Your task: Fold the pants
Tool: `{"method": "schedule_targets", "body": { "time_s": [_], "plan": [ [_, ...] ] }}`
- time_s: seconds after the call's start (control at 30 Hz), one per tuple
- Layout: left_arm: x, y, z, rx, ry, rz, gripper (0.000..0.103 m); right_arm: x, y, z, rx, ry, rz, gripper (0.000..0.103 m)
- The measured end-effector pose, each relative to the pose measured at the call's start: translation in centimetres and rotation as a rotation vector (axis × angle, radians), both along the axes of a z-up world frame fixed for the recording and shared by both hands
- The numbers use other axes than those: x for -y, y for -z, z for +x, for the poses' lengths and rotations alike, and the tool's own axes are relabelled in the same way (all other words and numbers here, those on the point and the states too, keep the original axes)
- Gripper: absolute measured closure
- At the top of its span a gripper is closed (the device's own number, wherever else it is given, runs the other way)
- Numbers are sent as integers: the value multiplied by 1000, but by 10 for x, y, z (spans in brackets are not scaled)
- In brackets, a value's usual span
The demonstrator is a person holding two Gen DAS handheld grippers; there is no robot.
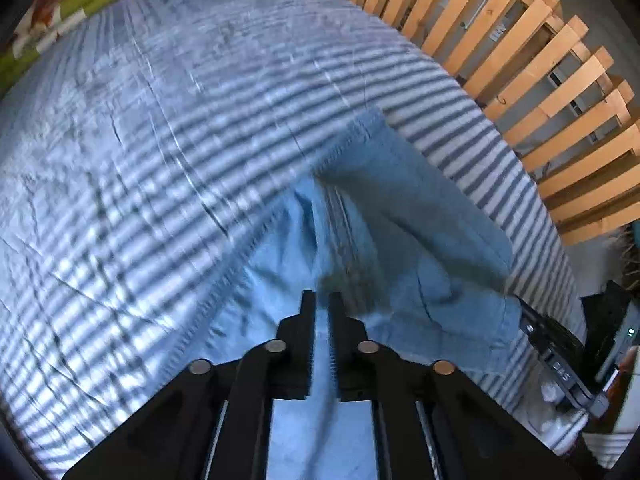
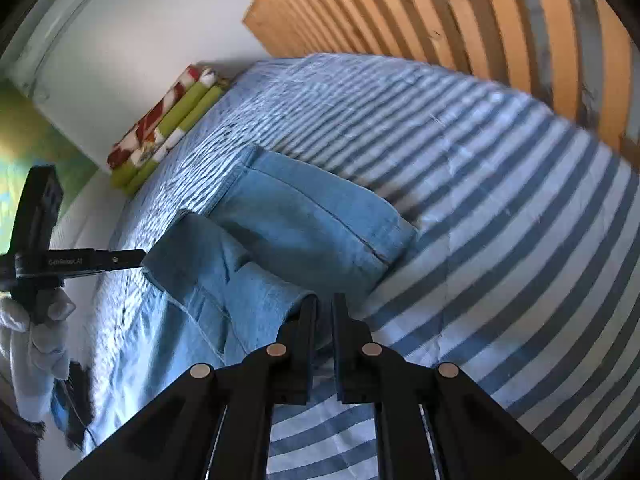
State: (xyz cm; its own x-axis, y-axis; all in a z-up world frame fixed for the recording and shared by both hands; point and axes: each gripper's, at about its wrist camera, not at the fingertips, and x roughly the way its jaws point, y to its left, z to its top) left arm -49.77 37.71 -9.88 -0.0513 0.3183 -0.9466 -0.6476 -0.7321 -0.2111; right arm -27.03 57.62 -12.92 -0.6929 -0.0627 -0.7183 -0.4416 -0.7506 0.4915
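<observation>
Light blue denim pants (image 2: 304, 216) lie on the striped bedsheet (image 2: 500, 200), with one part doubled over toward the far side. My right gripper (image 2: 324, 304) is shut on the near edge of the denim. At the left of this view, my left gripper (image 2: 136, 258) pinches the other corner of the same edge, held by a gloved hand (image 2: 36, 320). In the left wrist view the pants (image 1: 400, 216) rise as a raised fold in front of the left gripper (image 1: 322, 300), which is shut with denim between its fingers. The right gripper (image 1: 536, 332) shows at the cloth's right edge.
A wooden slatted frame (image 1: 540, 60) runs along the far side of the bed and shows as the slatted frame (image 2: 460, 12) behind the sheet. A folded green, red and white blanket (image 2: 168, 120) lies at the bed's far end by a white wall (image 2: 140, 20).
</observation>
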Motion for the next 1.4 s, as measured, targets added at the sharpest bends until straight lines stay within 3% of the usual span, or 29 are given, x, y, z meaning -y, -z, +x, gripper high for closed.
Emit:
{"method": "schedule_targets", "body": {
  "time_s": [0.07, 0.13, 0.2, 0.27, 0.37, 0.43, 0.5, 0.6, 0.73, 0.83, 1.0, 1.13, 1.27, 1.4],
  "plan": [
    [-2, 14, 2, 81, 9, 17, 77, 1, 1, -4, 6, -10, 5, 95],
    [-12, 22, 4, 136, 21, 62, 77, -8, 11, -5, 16, -1, -59, 95],
    [-29, 25, 0, 145, 9, 108, 77, -17, 21, -6, 16, 23, -149, 95],
    [-51, 20, -9, 160, -22, 201, 77, -30, 32, -5, 2, 45, -251, 95],
    [-81, 4, -25, 142, -69, 280, 71, -34, 36, -6, -5, 59, -283, 94],
    [-94, -9, -28, 77, -54, 254, 70, -35, 34, -7, 1, 52, -264, 92],
    [-95, -19, -28, 15, -34, 218, 68, -33, 31, -10, 16, 54, -215, 82],
    [-81, -19, -37, -33, -88, 178, 59, -34, 24, -11, 17, 67, -146, 69],
    [-70, -12, -42, -38, -90, 178, 54, -38, 23, -8, 7, 75, -162, 69],
    [-80, -3, -43, -19, -66, 169, 38, -39, 23, -9, 12, 72, -153, 69],
    [-94, 4, -55, -41, -126, 200, 38, -59, 25, 11, -11, 202, -208, 69],
    [-112, 9, -48, -119, -2, 111, 39, -71, 20, 15, -36, 203, -205, 68],
    [-126, 26, -48, -141, 39, 54, 56, -72, 27, 11, -28, 186, -237, 67],
    [-141, 44, -45, -135, 88, 26, 66, -70, 27, 5, -29, 186, -227, 67]
  ]
}}
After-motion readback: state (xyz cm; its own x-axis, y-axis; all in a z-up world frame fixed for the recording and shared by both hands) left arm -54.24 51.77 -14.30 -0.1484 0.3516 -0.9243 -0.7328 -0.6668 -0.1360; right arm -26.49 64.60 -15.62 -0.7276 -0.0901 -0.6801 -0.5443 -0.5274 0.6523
